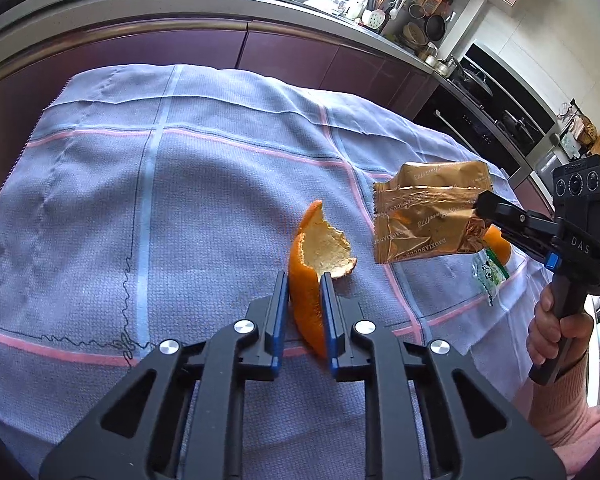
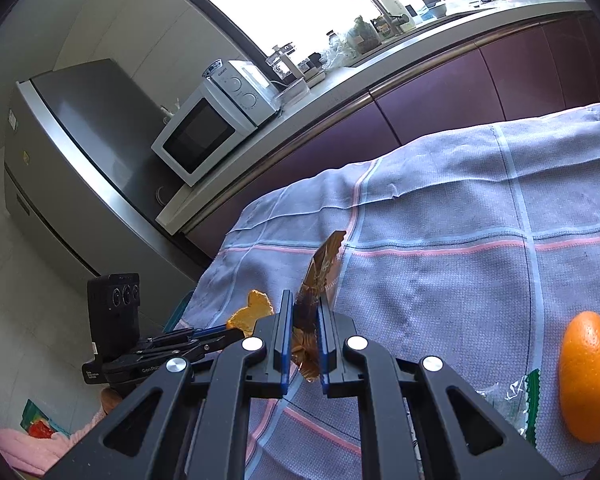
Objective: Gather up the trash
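Orange peel [image 1: 306, 280] sits clamped in the left claw [image 1: 305, 292]; the right claw [image 2: 305, 320] pinches the gold wrapper [image 1: 428, 216]. Keep both squeezes firm and carry them level above the worktop [image 1: 180, 200].

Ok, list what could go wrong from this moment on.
1. The left gripper pinches the curled orange peel only along a thin edge; it could slip or tear.
2. The right gripper grips the gold wrapper by one crumpled corner; it might pull free.
3. A whole orange and a green-edged clear wrapper still lie on the cloth; the orange could be binned by mistake.
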A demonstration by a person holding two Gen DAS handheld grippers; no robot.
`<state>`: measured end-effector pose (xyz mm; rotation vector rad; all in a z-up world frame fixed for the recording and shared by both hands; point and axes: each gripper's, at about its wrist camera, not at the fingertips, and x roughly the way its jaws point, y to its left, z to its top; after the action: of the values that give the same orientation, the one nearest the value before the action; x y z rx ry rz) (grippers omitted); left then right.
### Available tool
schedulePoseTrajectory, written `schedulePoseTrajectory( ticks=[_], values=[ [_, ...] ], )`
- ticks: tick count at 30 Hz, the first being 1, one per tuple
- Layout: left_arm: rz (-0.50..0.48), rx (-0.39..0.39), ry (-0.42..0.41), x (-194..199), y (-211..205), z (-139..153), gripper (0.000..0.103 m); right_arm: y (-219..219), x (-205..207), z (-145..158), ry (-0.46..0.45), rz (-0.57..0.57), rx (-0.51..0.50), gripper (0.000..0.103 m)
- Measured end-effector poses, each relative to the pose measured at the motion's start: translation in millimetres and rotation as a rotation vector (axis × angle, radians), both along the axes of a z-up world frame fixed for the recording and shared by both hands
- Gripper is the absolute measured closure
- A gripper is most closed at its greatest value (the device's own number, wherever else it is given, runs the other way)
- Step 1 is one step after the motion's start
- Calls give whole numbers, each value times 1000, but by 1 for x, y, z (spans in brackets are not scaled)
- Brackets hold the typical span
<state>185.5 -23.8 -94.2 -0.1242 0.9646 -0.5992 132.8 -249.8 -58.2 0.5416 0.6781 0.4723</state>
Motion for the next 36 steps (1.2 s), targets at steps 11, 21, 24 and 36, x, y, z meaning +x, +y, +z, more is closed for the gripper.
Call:
schedulePoseTrajectory(
  ticks=[11,21,24,36],
  values=[
    [69,-15,-81,-29,37,27,90,20,-11,16,-61,43,27,94],
    [144,-14,-140,-54,84,50,90,59,-10,22,-77,126,52,94],
    [168,-15,-147,-61,98,52,90,72,-8,23,-81,152,57,94],
    [250,-10,-162,-80,144,57,90,113,2,25,-76,236,64,94]
  ],
)
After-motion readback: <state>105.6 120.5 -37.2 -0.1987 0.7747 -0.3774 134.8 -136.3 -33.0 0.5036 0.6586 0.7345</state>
